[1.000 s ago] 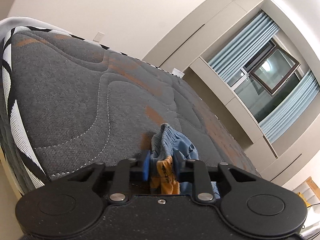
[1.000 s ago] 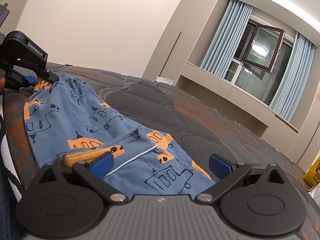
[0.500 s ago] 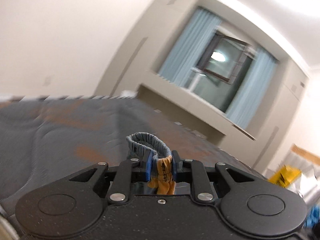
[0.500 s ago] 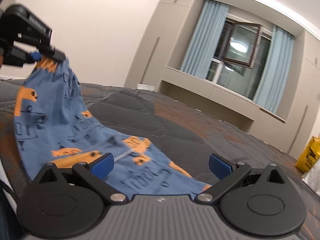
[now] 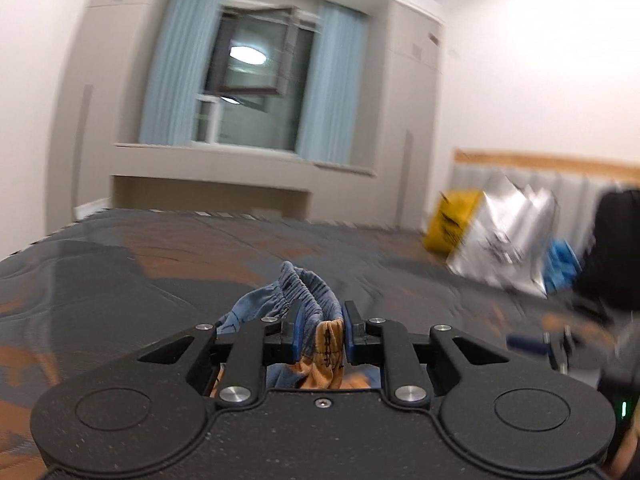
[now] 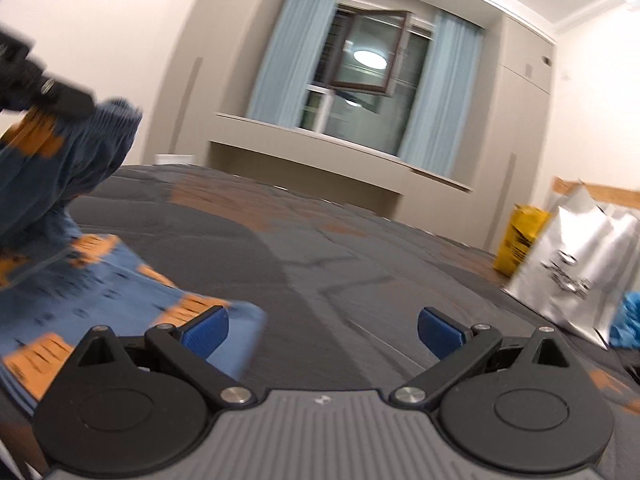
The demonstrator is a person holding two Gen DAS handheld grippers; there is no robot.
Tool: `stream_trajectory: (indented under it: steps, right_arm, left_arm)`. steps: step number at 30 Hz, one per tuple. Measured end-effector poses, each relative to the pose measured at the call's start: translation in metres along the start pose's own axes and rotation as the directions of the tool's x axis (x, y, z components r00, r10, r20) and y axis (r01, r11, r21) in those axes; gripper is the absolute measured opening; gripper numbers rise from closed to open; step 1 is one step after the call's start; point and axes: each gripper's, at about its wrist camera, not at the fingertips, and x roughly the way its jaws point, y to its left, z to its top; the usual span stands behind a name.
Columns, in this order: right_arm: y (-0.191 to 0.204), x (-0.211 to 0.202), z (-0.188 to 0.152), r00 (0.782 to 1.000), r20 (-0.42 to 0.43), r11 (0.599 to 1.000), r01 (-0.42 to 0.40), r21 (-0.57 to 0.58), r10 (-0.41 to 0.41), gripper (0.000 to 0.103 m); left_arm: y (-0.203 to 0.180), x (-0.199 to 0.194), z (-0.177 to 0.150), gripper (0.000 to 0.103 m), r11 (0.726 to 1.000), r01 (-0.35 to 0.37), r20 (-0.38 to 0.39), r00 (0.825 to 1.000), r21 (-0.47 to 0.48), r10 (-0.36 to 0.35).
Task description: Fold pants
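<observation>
The pants (image 6: 80,280) are blue with orange truck prints and lie at the near left of the grey mattress (image 6: 320,248). My left gripper (image 5: 320,334) is shut on the gathered elastic waistband (image 5: 298,296) and holds it raised above the bed. It shows at the far left of the right wrist view (image 6: 60,96), with the cloth hanging down from it. My right gripper (image 6: 320,330) is open and empty, low over the mattress, its left finger beside the pants' lower edge. It appears blurred at the right edge of the left wrist view (image 5: 552,350).
A silver bag (image 6: 576,264) and a yellow bag (image 6: 516,240) stand at the right end of the bed, with something blue (image 6: 628,320) beside them. A window with blue curtains (image 6: 360,80) is on the far wall.
My left gripper lifted the waistband off the bed and swung it toward the right, pulling the pants up. My right gripper turned right; the pants now sit further left in its view.
</observation>
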Motion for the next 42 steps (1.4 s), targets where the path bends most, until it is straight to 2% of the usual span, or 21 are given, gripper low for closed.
stream_trajectory:
  steps: [4,9,11,16,18,20,23,25,27,29,32,35,36,38,40,41,42]
  right_arm:
    - [-0.024,-0.003,-0.012,0.999,-0.014,0.999,0.039,0.015,-0.038,0.103]
    - [-0.038,-0.006,-0.023,0.999,-0.037,0.999,0.026,0.037,-0.025,0.103]
    - [-0.041,-0.007,-0.027,0.999,-0.044,0.999,0.023,0.046,-0.021,0.103]
    - [-0.046,-0.009,-0.028,0.999,-0.049,0.997,0.018,0.068,-0.015,0.103]
    - [-0.047,-0.009,-0.027,0.999,-0.043,0.996,0.007,0.084,-0.003,0.103]
    - [-0.047,-0.01,-0.025,0.999,-0.028,0.994,-0.03,0.108,0.033,0.103]
    - [-0.047,-0.01,-0.018,0.99,-0.007,0.978,-0.139,0.156,0.142,0.103]
    - [-0.046,-0.005,-0.012,0.969,0.001,0.952,-0.243,0.188,0.247,0.103]
    - [-0.043,0.001,-0.007,0.939,0.002,0.917,-0.336,0.215,0.343,0.103]
    - [-0.038,0.011,0.001,0.891,-0.008,0.868,-0.44,0.23,0.454,0.103]
    - [-0.028,0.023,0.013,0.806,-0.007,0.784,-0.574,0.235,0.592,0.103]
    - [-0.022,0.036,0.02,0.742,-0.011,0.714,-0.641,0.281,0.67,0.096]
    - [-0.02,0.043,0.022,0.722,-0.019,0.691,-0.655,0.305,0.692,0.091]
    - [-0.018,0.054,0.023,0.702,-0.038,0.668,-0.659,0.346,0.711,0.081]
    - [-0.018,0.062,0.021,0.69,-0.051,0.652,-0.656,0.38,0.722,0.07]
    - [-0.018,0.066,0.02,0.684,-0.057,0.645,-0.651,0.4,0.727,0.067]
    - [-0.02,0.071,0.017,0.681,-0.063,0.639,-0.645,0.419,0.729,0.059]
  left_arm:
    - [-0.023,0.025,-0.026,0.021,0.998,0.049,-0.118,0.992,0.042,-0.044]
    - [-0.031,0.044,-0.064,0.022,0.996,0.077,-0.239,0.969,0.055,-0.062]
    - [-0.033,0.042,-0.07,0.032,0.995,0.083,-0.246,0.967,0.059,-0.066]
    - [-0.033,0.026,-0.073,0.061,0.993,0.091,-0.2,0.977,0.08,-0.074]
    - [-0.03,0.02,-0.071,0.067,0.993,0.074,-0.186,0.981,0.089,-0.056]
    - [-0.024,0.014,-0.07,0.072,0.994,0.048,-0.185,0.982,0.101,-0.029]
    - [-0.011,0.003,-0.074,0.08,0.989,0.014,-0.199,0.98,0.146,0.015]
    - [-0.007,-0.004,-0.078,0.081,0.98,0.001,-0.212,0.976,0.197,0.042]
    - [-0.004,-0.009,-0.082,0.081,0.97,0.005,-0.227,0.973,0.244,0.052]
    - [-0.003,-0.013,-0.084,0.08,0.964,0.009,-0.24,0.969,0.267,0.057]
    - [-0.002,-0.017,-0.086,0.077,0.96,0.014,-0.245,0.968,0.279,0.057]
    - [-0.003,-0.019,-0.084,0.068,0.955,0.019,-0.239,0.969,0.297,0.055]
    - [-0.005,-0.018,-0.083,0.063,0.952,0.025,-0.239,0.97,0.304,0.051]
    - [-0.008,-0.018,-0.083,0.052,0.944,0.033,-0.24,0.969,0.329,0.05]
    - [-0.014,-0.019,-0.085,0.038,0.924,0.032,-0.233,0.971,0.382,0.063]
    - [-0.016,-0.019,-0.086,0.036,0.915,0.037,-0.23,0.971,0.402,0.062]
    - [-0.018,-0.02,-0.087,0.031,0.908,0.041,-0.226,0.972,0.417,0.06]
